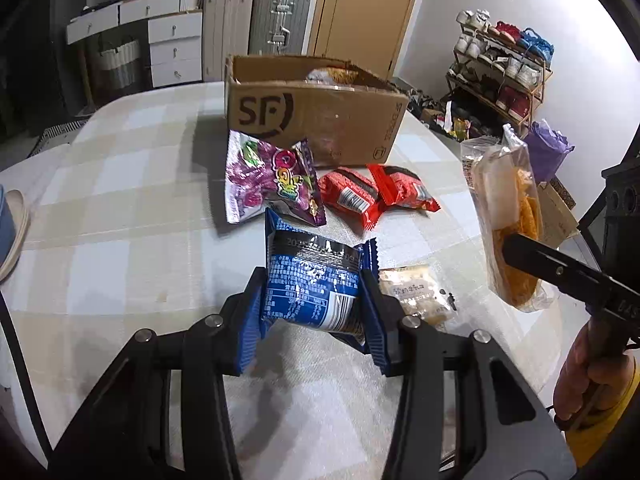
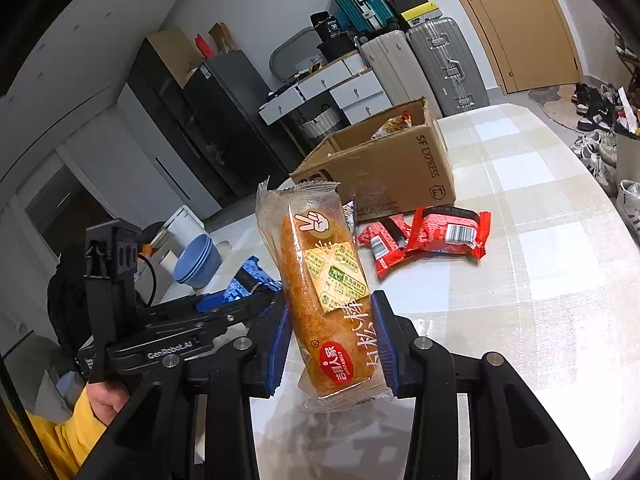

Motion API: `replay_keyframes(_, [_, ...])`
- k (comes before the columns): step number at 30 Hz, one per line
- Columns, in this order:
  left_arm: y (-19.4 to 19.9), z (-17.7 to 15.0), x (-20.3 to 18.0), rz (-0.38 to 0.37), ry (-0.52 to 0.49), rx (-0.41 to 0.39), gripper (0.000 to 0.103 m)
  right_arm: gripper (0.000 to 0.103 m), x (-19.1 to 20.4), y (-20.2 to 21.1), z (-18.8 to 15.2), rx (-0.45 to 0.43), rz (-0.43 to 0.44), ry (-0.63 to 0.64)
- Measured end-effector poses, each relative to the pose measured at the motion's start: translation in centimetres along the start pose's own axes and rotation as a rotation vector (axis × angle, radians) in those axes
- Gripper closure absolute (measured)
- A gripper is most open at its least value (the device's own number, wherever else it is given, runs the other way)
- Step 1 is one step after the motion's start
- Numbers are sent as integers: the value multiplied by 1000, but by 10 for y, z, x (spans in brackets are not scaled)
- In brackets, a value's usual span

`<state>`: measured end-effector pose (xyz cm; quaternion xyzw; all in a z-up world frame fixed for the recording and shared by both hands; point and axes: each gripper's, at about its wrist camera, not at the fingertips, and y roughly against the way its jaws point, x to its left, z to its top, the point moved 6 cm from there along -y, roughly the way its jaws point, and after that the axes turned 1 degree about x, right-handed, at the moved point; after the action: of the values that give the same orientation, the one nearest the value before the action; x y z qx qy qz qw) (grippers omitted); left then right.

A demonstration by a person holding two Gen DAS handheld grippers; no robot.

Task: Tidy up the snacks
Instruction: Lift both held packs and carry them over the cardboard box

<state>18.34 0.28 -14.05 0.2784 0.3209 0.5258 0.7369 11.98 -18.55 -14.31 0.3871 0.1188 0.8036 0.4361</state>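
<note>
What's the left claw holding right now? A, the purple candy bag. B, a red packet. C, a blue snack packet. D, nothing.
C: the left claw is shut on the blue packet, lifted off the table; the purple bag lies by the box.

blue snack pack point(image 1: 316, 288) lifted | bread pack point(image 2: 328, 300) upright, lifted

I see a home room: suitcases point(image 1: 256, 18) by a wooden door point(image 1: 364, 8), white drawers point(image 1: 174, 46), and a shoe rack point(image 1: 502, 68).
</note>
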Motion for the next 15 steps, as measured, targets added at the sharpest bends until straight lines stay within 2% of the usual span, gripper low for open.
replay_keyframes(15, [74,1,19,-1,31,-95,62,64,32,17,16,-40,13,35])
